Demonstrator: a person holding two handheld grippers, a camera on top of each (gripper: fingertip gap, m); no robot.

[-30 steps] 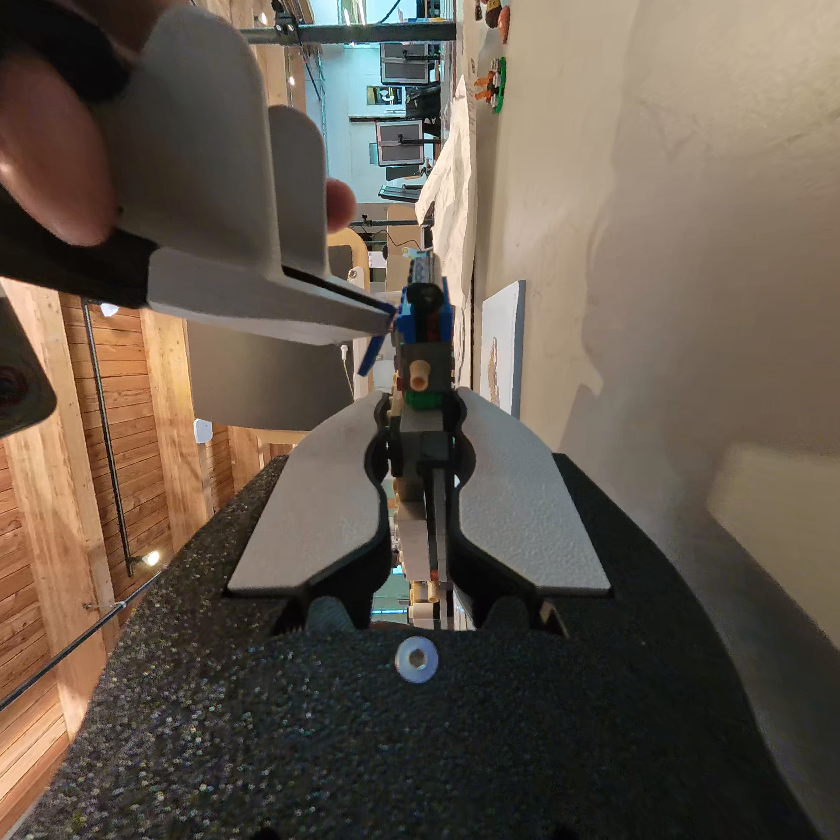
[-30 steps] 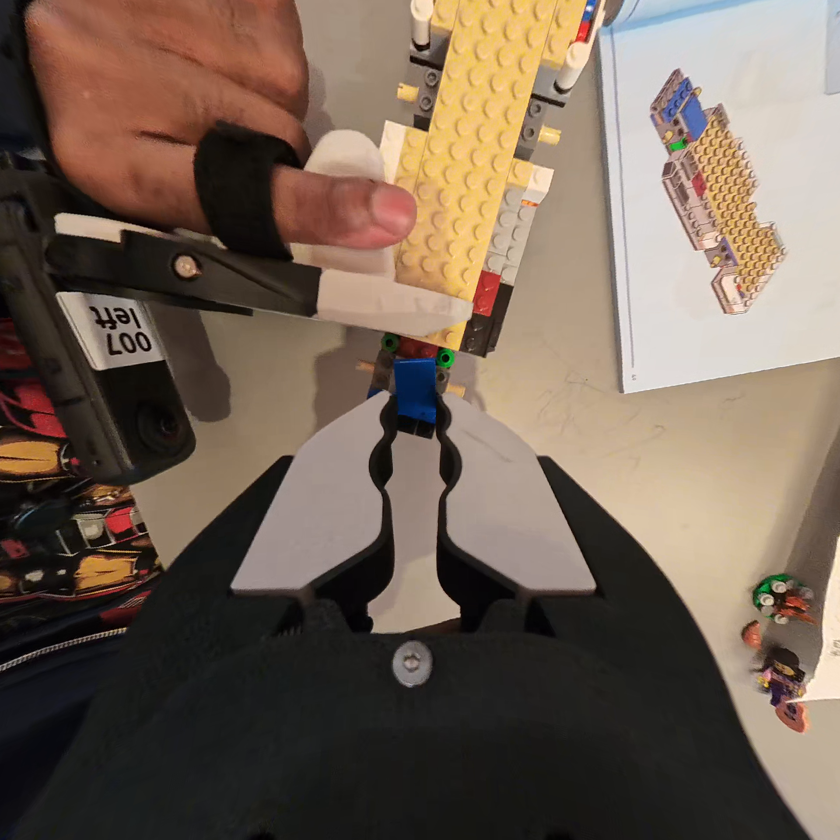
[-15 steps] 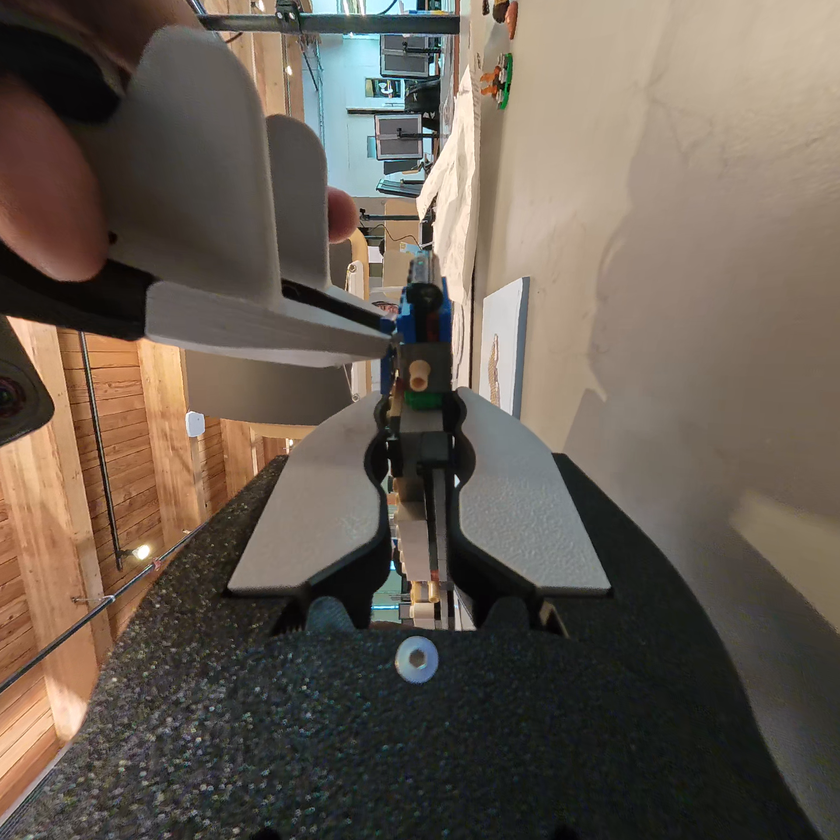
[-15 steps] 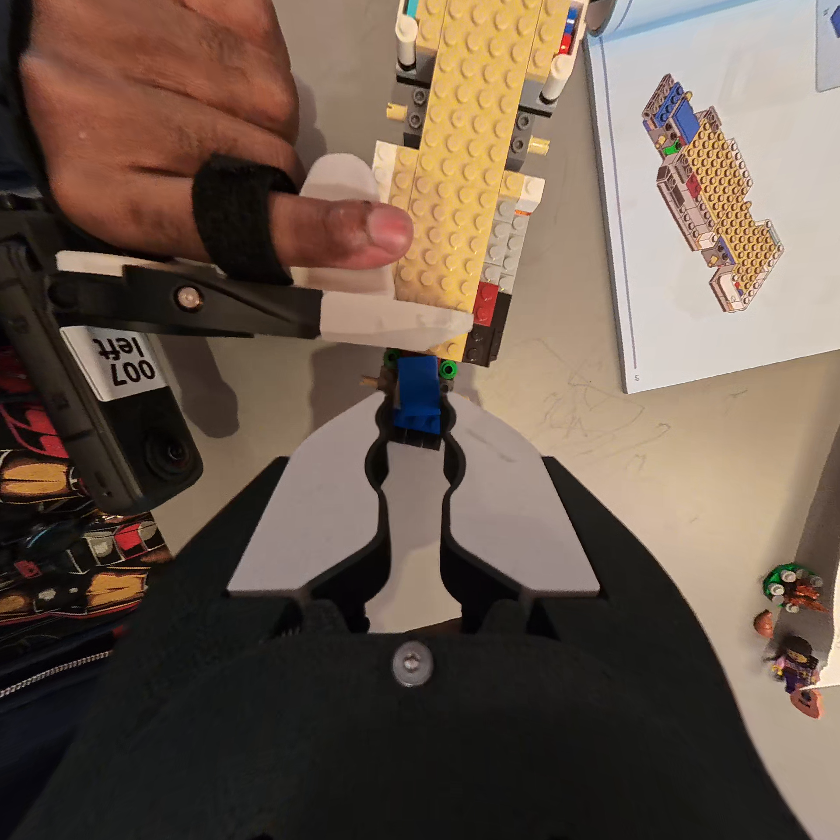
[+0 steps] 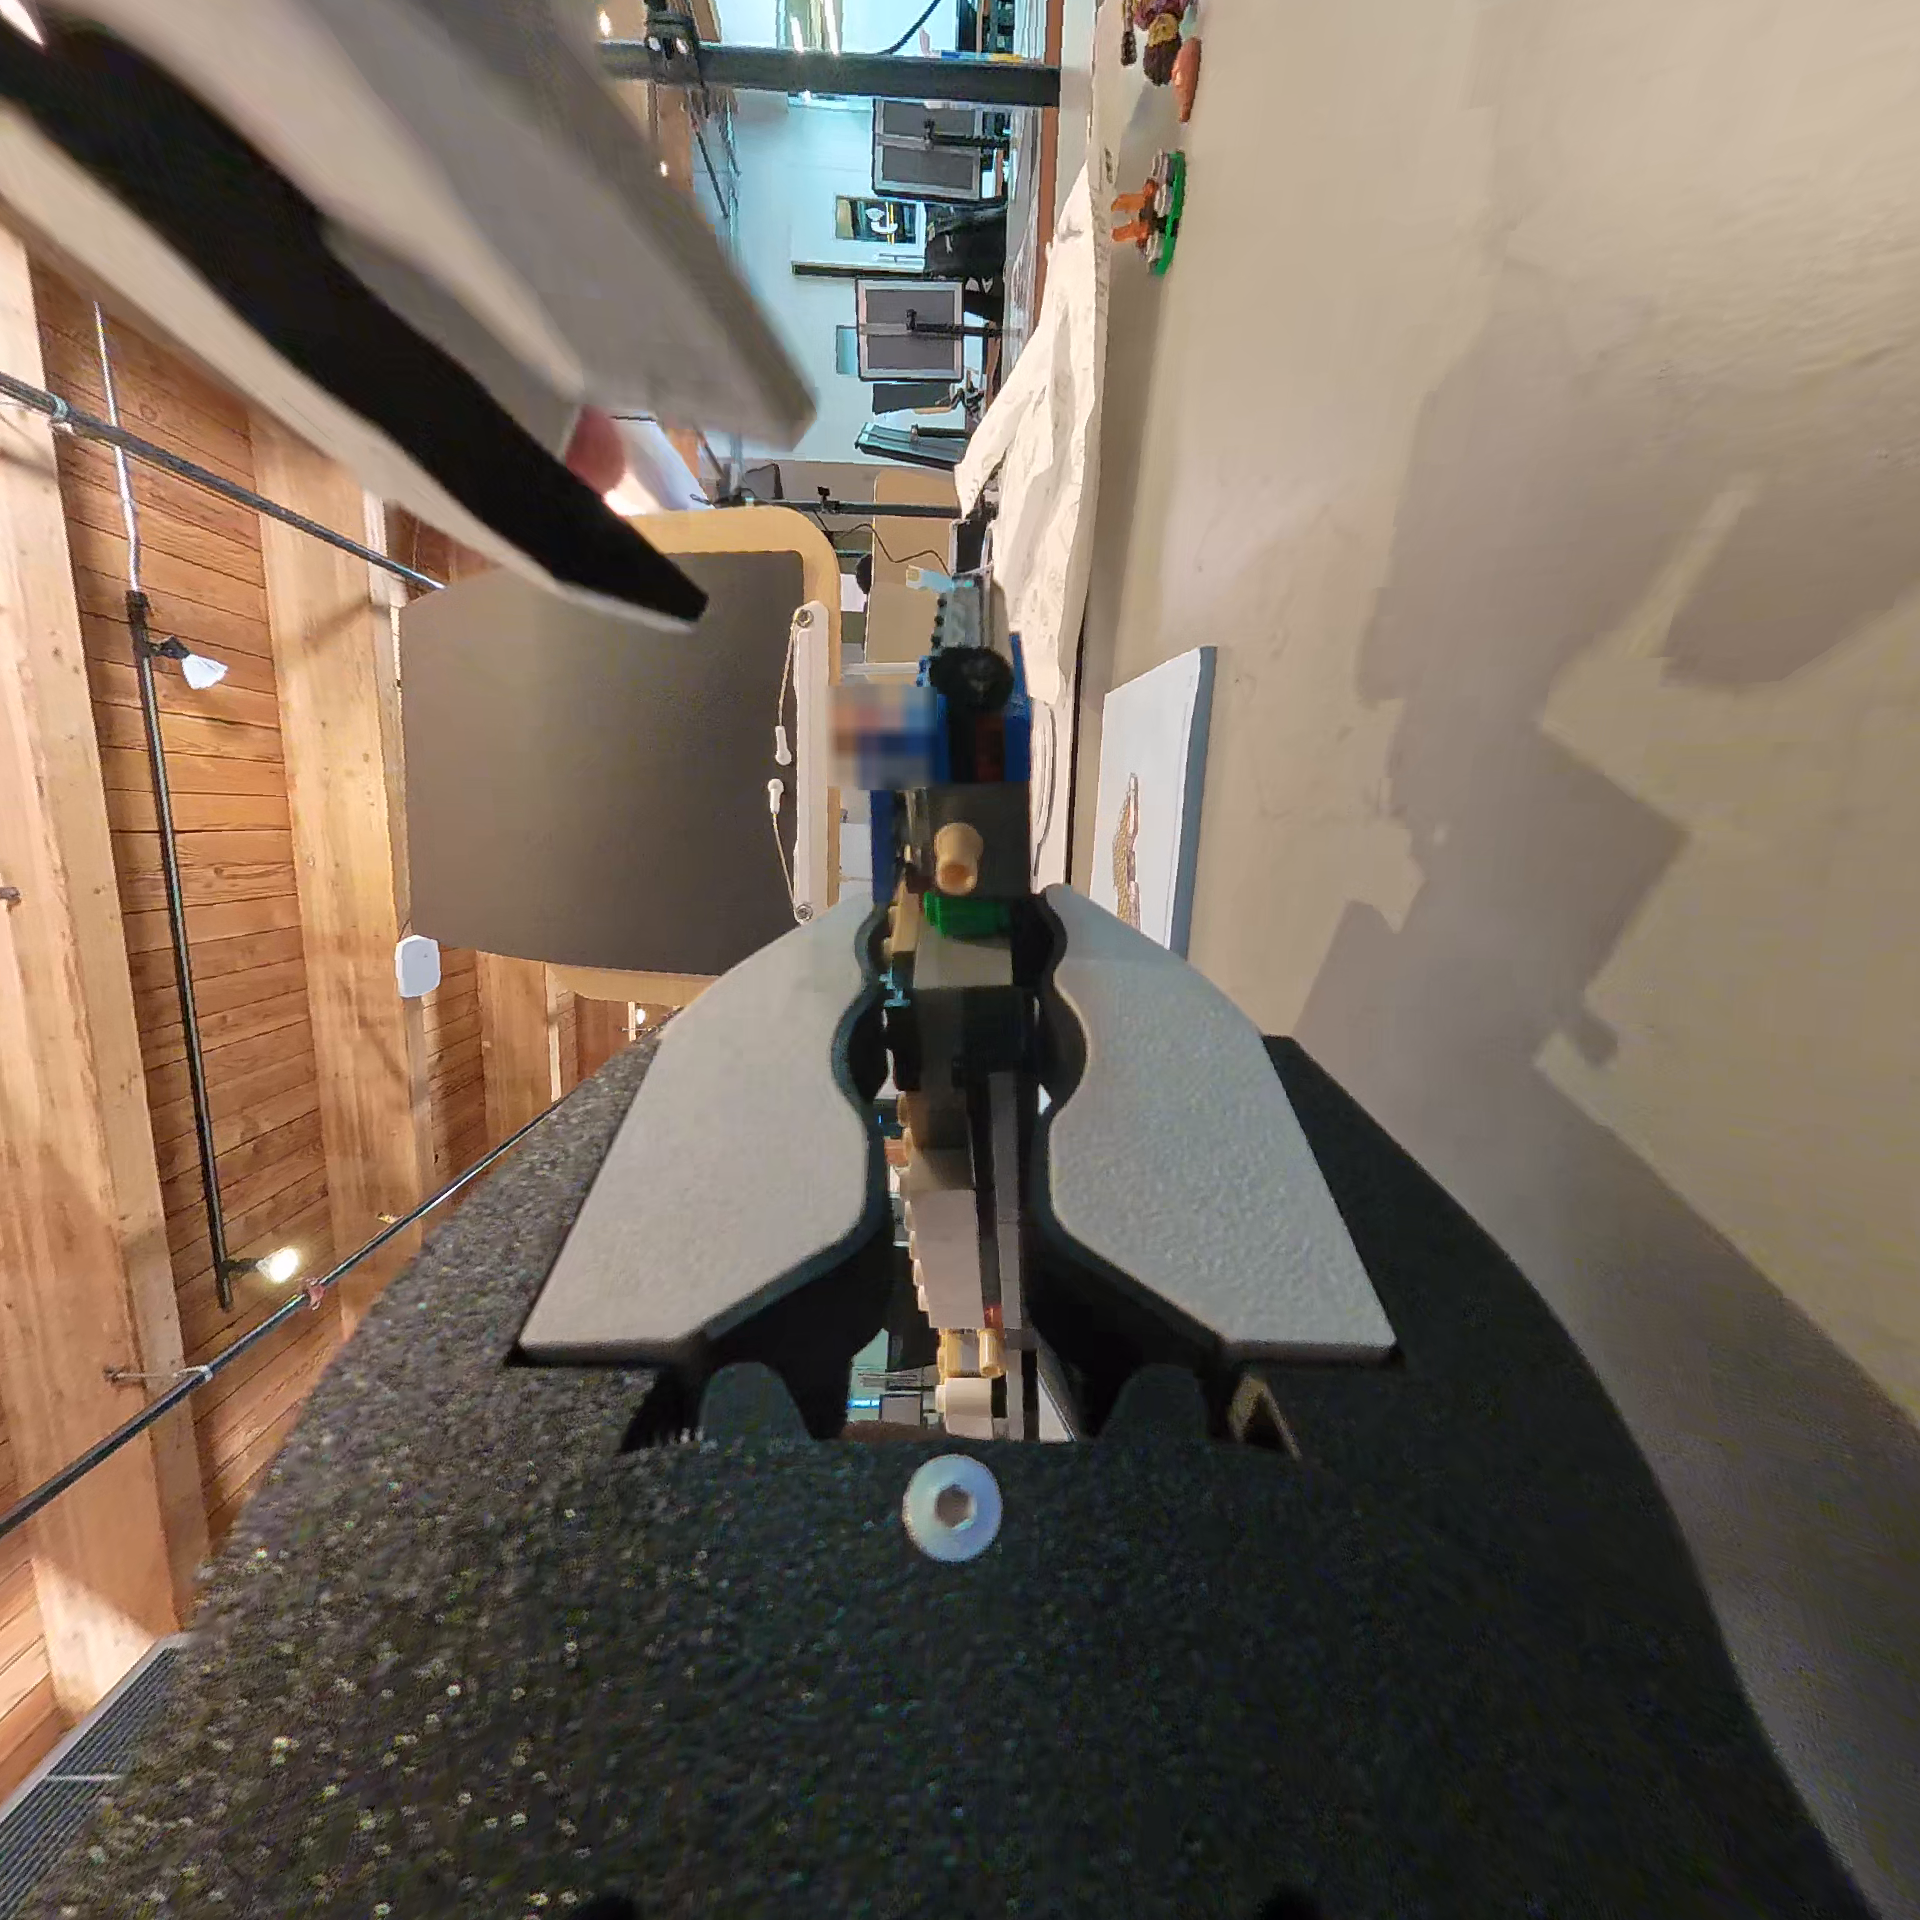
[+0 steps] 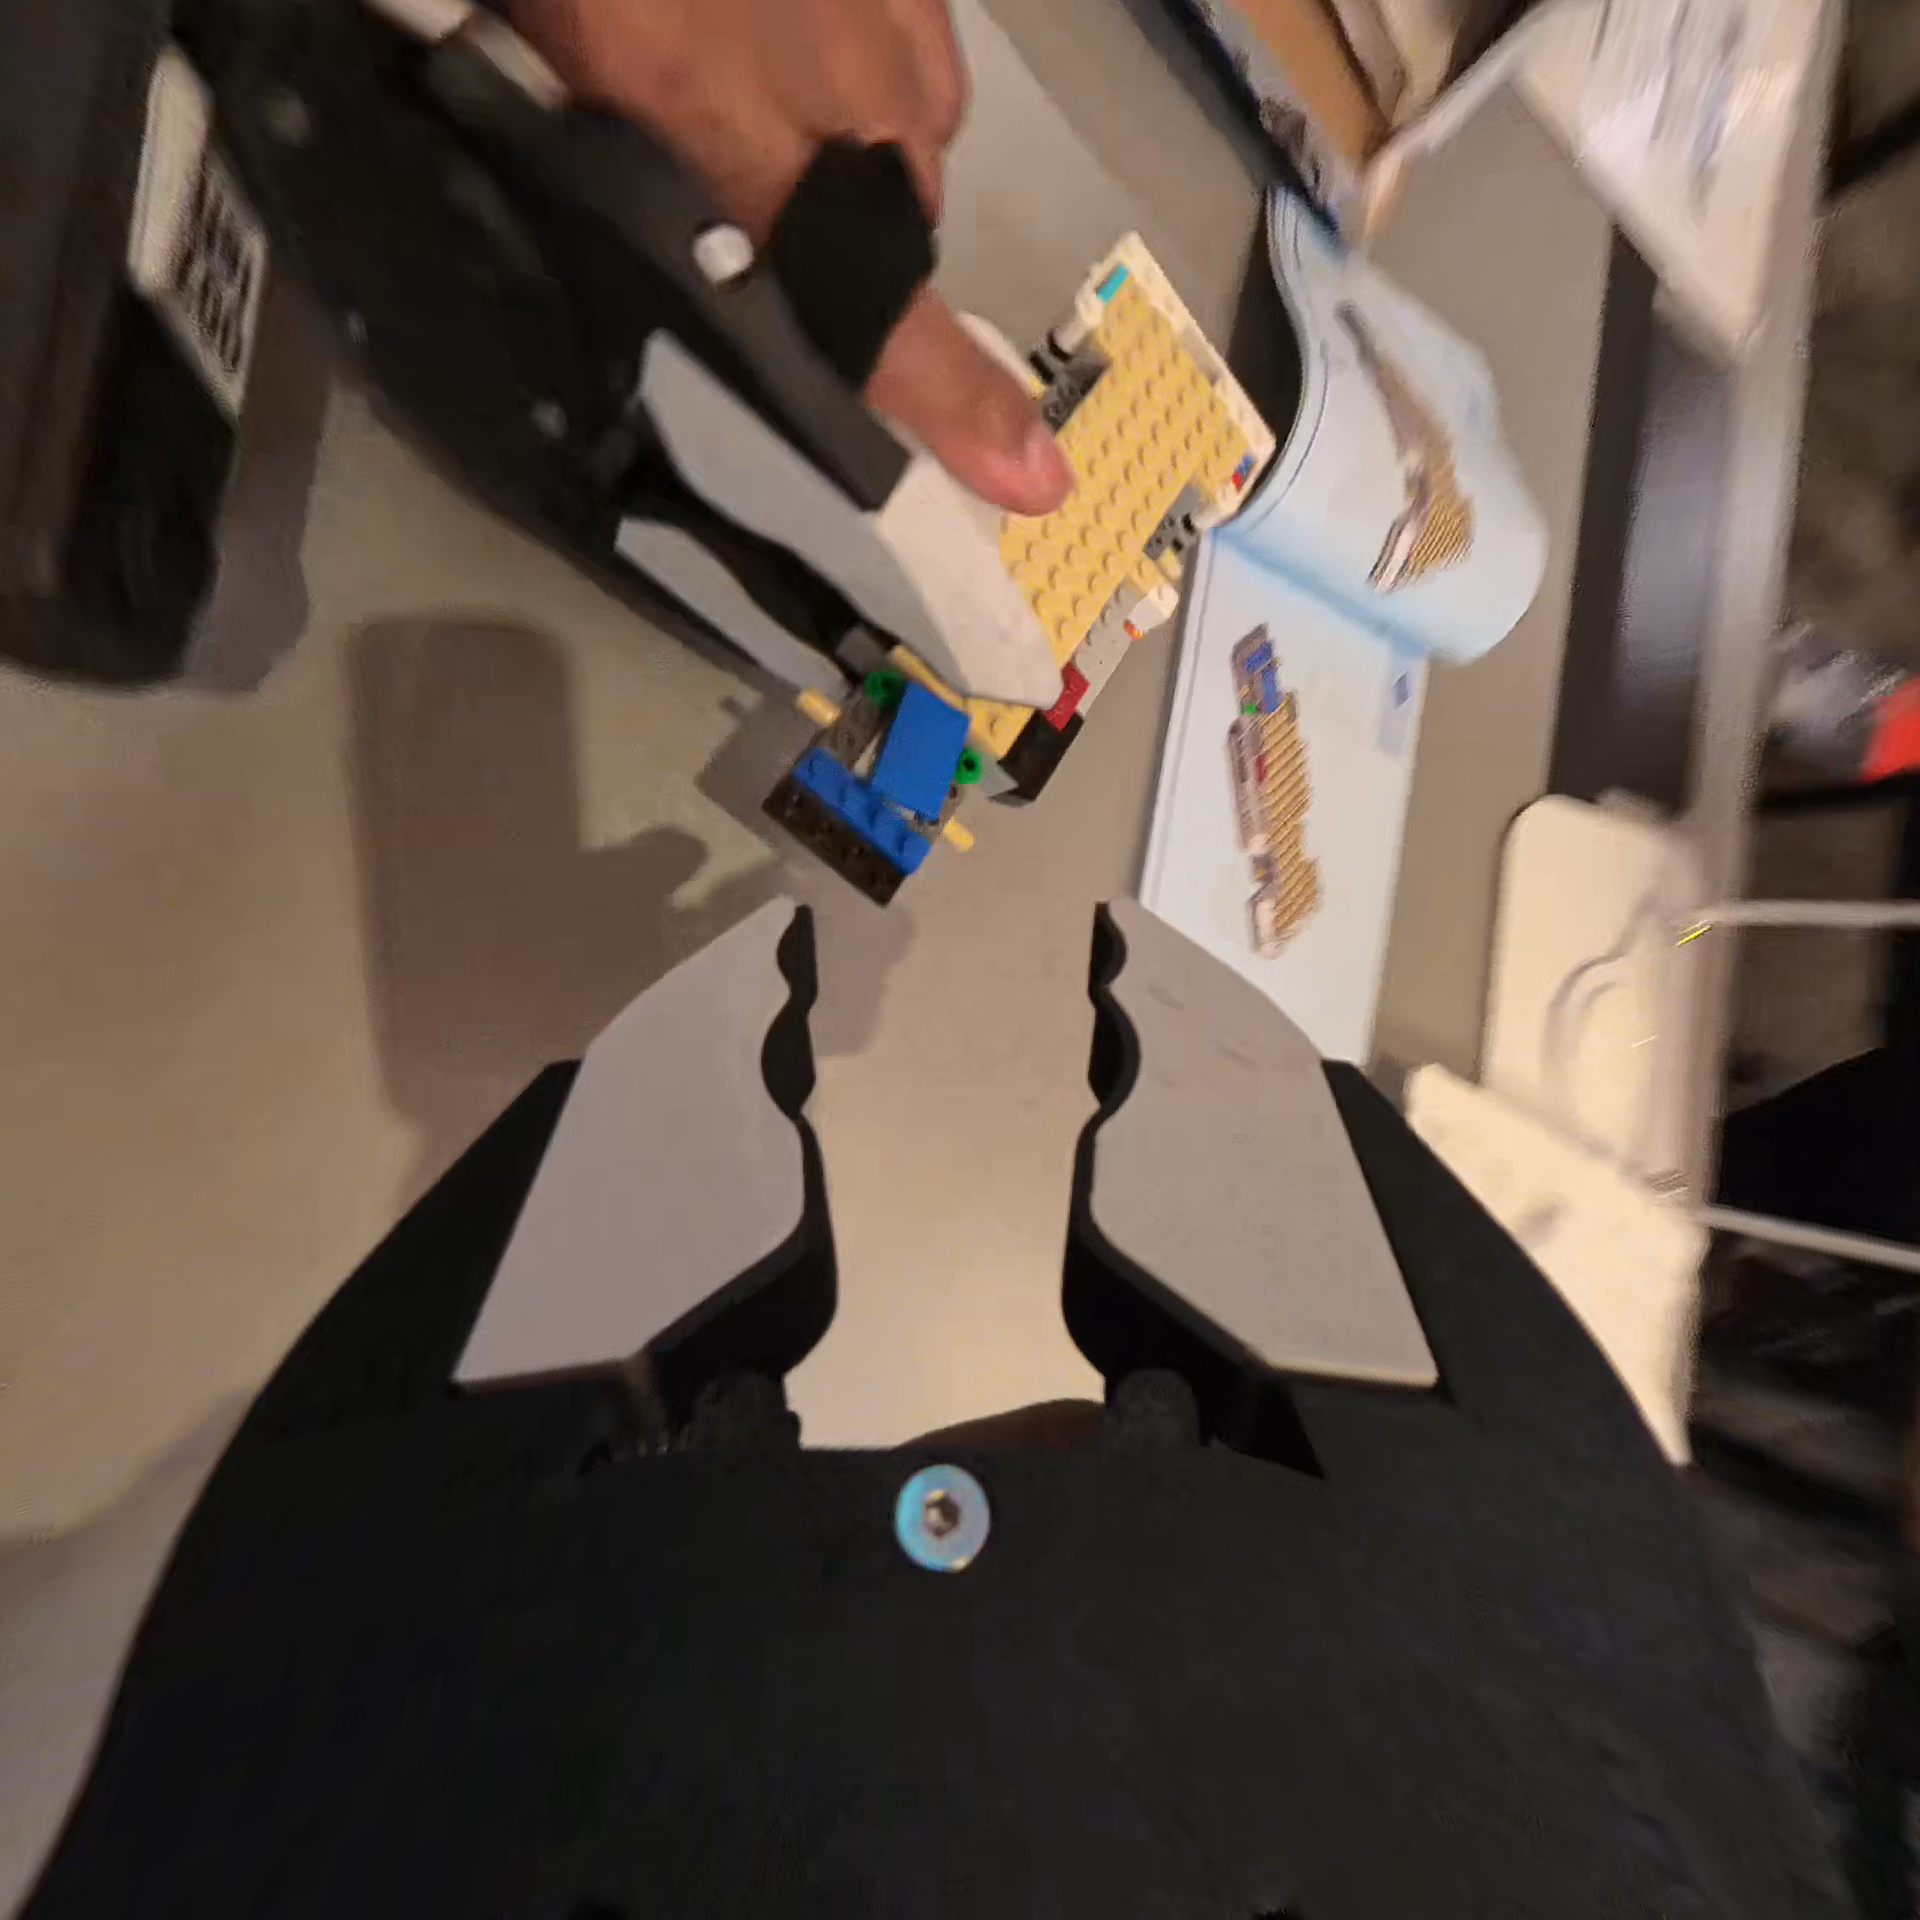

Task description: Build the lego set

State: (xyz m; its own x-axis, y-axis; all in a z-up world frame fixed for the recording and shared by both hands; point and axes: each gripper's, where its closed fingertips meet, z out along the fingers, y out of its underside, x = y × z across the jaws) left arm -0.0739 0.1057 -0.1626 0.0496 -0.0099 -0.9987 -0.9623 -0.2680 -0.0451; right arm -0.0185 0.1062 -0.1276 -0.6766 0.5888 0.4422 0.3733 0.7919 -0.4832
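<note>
My left gripper [image 5: 954,940] is shut on a long brick model [image 5: 961,997], seen edge-on between its pads, with a green piece, a tan peg and blue bricks at its far end. In the right wrist view the same model [image 6: 1127,488] shows a tan studded top and a blue and black end [image 6: 873,790], clamped by the left gripper's white fingers [image 6: 966,592] with a person's finger resting on it. My right gripper [image 6: 951,920] is open and holds nothing, just below and clear of the model's blue end. Its blurred fingers [image 5: 499,312] show at the upper left of the left wrist view.
An open instruction booklet [image 6: 1299,790] lies on the beige table [image 6: 260,987] to the right of the model. Small figures [image 5: 1153,203] stand farther along the table. A white object [image 6: 1590,997] lies at the right edge. My right fingertips sit around 7 centimeters from my left ones. Between my left fingertips and the white object [image 6: 1590,997] there is roughly 35 centimeters.
My right gripper let go of the blue piece at the model's end, opened wide and drew back and away. The blue piece stays on the model. The left gripper keeps its hold.
</note>
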